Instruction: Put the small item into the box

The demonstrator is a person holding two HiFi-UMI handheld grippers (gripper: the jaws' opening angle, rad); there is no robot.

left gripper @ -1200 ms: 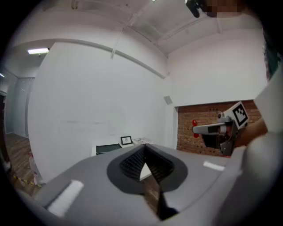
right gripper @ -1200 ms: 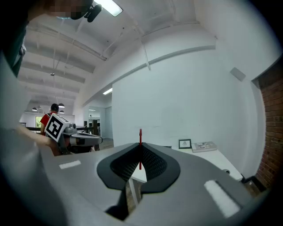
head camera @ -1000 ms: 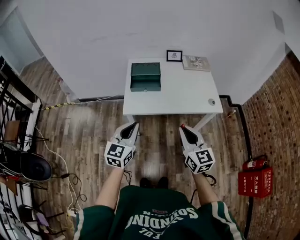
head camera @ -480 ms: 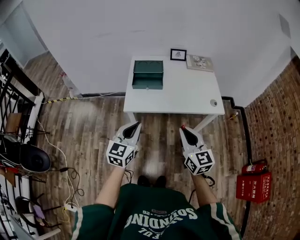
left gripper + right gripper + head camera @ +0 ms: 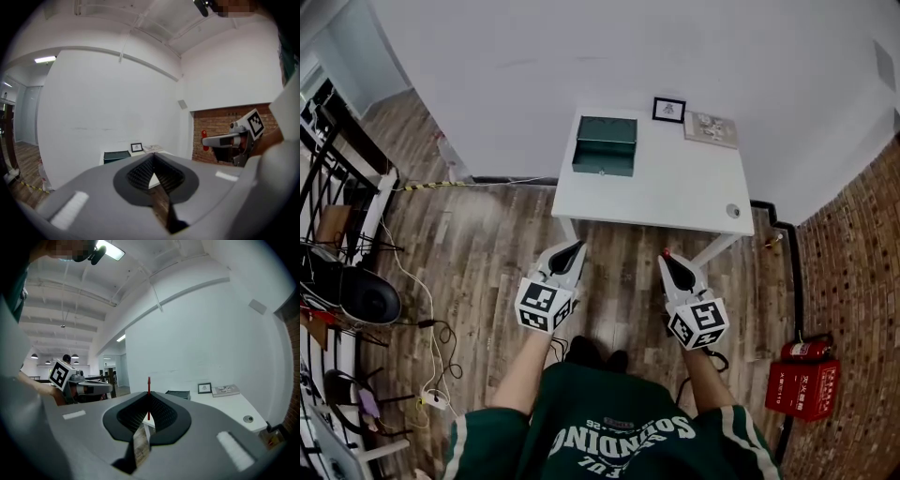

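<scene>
Fingers of right gripper [image 5: 148, 398] pinch thin red item [image 5: 149, 383] at tips; left gripper [image 5: 153, 158] closed w/ nothing.

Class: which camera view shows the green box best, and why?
The head view: the green box appears whole, from above. The left gripper view shows it small, side-on; the right gripper view, only a sliver past its jaws.

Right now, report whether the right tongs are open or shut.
Shut: the right tongs meet at the tips, pinching a thin red item that sticks out beyond them.
</scene>
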